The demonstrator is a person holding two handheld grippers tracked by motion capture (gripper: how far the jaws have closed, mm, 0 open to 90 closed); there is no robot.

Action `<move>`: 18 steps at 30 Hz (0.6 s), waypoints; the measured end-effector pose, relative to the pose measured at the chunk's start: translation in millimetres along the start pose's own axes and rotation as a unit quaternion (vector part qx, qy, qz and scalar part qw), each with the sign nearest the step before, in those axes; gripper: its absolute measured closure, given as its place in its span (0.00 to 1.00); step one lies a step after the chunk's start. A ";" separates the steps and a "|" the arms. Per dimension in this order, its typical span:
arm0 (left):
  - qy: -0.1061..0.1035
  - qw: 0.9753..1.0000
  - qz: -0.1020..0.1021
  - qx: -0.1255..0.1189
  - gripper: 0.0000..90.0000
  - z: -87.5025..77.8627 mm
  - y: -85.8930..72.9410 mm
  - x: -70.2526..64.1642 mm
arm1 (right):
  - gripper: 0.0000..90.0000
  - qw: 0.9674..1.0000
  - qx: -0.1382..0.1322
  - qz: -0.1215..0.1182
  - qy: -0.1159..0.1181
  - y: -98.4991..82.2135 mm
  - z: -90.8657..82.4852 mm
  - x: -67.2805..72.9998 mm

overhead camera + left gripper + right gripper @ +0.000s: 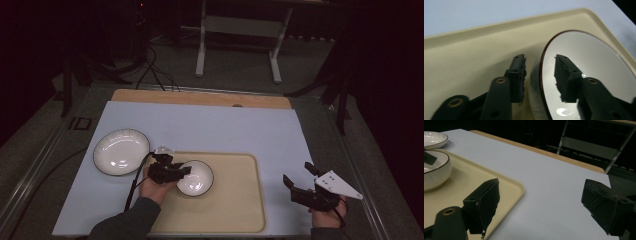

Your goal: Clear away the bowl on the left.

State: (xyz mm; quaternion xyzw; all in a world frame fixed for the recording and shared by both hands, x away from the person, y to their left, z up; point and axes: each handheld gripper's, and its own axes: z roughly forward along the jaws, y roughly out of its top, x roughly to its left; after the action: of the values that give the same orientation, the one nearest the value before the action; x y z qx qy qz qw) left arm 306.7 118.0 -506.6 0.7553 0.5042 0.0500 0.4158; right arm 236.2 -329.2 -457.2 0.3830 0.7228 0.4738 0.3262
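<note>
White bowl (196,178), dark-rimmed: on cream tray (240,210), left portion, upright. Left tool (186,171): jaws part open, straddling the bowl's rim, one inside, one outside, pads clear of it. Right tool (298,174): jaws wide apart, nothing between, over blue desk (210,127). White plate (121,151): left of tray.

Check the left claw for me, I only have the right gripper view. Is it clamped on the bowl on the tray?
Observer: No. The left claw straddles the rim of the bowl, one jaw inside and one outside, with a gap on either side.
Operator: Where is the bowl on the tray?
Observer: High view puts it near the left end of the tray.
Operator: And the other dish?
Observer: The plate is empty, on the mat left of the tray.
</note>
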 end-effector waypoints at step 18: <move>0.063 0.992 0.039 -0.101 0.51 -54.4 11.0 13.5 | 0.16 1.000 -0.001 0.001 0.000 0.1 -0.6 -0.4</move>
State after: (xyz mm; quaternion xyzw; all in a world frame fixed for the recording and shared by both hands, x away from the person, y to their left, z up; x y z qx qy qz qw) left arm 294.3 158.7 -468.4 0.7238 0.4915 0.1645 0.4556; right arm 235.9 -329.8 -456.9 0.3828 0.7221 0.4750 0.3262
